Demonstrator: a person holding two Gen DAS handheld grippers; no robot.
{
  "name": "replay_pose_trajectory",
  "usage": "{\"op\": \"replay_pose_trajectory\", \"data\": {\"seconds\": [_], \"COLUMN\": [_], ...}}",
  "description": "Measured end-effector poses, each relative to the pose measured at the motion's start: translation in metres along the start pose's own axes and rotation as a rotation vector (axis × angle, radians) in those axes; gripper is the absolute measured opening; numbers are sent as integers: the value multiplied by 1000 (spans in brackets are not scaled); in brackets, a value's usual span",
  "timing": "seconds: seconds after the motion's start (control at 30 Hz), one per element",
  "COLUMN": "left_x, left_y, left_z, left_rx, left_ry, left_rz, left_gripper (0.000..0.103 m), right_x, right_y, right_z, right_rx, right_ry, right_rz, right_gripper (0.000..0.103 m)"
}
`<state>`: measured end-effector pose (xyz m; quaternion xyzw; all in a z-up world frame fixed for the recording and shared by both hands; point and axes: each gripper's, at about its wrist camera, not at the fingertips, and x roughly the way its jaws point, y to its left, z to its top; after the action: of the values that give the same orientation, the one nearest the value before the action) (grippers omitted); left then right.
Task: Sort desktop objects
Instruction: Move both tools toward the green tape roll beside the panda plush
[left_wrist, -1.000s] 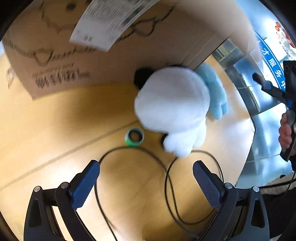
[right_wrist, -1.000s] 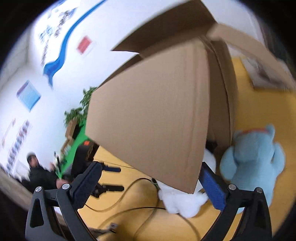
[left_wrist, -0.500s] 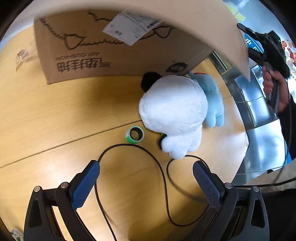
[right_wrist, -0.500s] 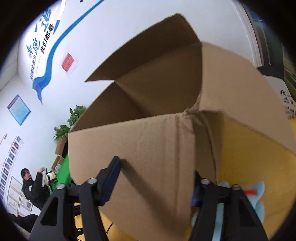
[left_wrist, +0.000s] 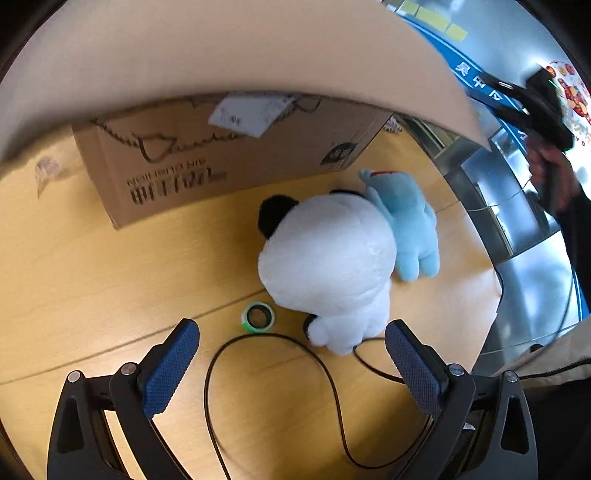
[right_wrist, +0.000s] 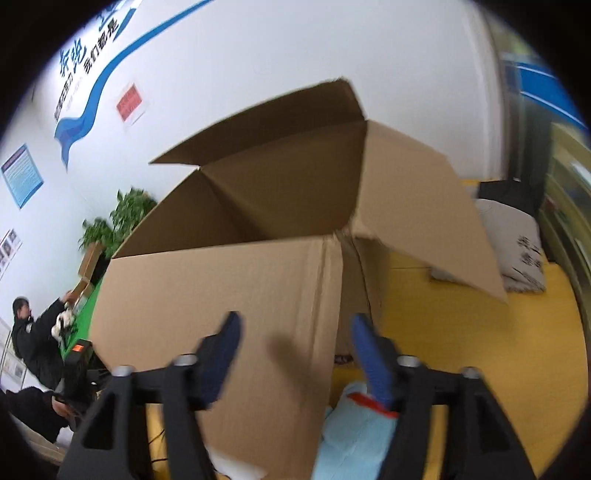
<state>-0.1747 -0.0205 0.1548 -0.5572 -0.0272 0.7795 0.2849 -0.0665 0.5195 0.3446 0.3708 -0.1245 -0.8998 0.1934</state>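
An open cardboard box (left_wrist: 221, 158) stands at the back of the wooden table, and one flap (left_wrist: 258, 48) hangs over the left wrist view. In front of it lie a white plush (left_wrist: 328, 258) with black ears, a light blue plush (left_wrist: 406, 221), a green tape roll (left_wrist: 258, 316) and a black cable (left_wrist: 332, 384). My left gripper (left_wrist: 291, 326) hovers open above the tape and cable, holding nothing. My right gripper (right_wrist: 295, 317) is close against the box's near flap (right_wrist: 221, 295), above the blue plush (right_wrist: 354, 424). Its jaws are opening and nothing is pinched between them.
The table's right edge (left_wrist: 491, 295) runs close to the plushes. A grey cushion (right_wrist: 517, 251) lies behind the box. A person in dark clothes (right_wrist: 33, 332) and a potted plant (right_wrist: 122, 218) are far off at the left. A clear plastic scrap (left_wrist: 46, 170) lies beside the box.
My left gripper has risen, so the plushes look smaller and the flap now covers the top. My right gripper rose along the box; its jaws narrowed, then widened again.
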Motion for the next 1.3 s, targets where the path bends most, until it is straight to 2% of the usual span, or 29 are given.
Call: {"op": "replay_pose_trajectory", "data": {"seconds": [0.07,0.13,0.2,0.33,0.43,0.57,0.8,0.87,1.03,1.1,1.17,1.3], "left_x": [11,22,31,47,47,28,-31,-47,-80,-92,-91,-55], "left_y": [4,9,14,26,34,40,87,93,103,119,128,116], "left_z": [-5,-12,-17,-23,-29,-47,-103,-115,-142,-158,-161,-132], "left_rx": [-16,-33,-56,-128,-167,-148,-244,-228,-101,-78,-91,-64], "left_ry": [20,40,53,61,53,61,63,70,123,176,200,166], "left_rz": [7,4,-4,-28,-28,31,115,129,180,185,143,58], "left_gripper": [102,102,102,102,102,102,101,101,101,101,101,101], "right_x": [-22,-35,-33,19,63,101,116,116,105,100,101,132], "right_y": [-1,-1,4,54,82,81,73,77,97,110,138,181], "right_z": [-28,-67,-113,-178,-202,-215,-225,-228,-224,-221,-218,-212], "right_rx": [77,147,184,138,109,142,151,145,115,84,31,17], "right_ry": [-42,-35,65,285,339,361,381,388,396,402,409,404], "right_rz": [6,-20,-40,42,54,45,-22,-33,-51,-41,17,122], "right_gripper": [77,78,78,78,77,77,78,78,78,78,78,77]}}
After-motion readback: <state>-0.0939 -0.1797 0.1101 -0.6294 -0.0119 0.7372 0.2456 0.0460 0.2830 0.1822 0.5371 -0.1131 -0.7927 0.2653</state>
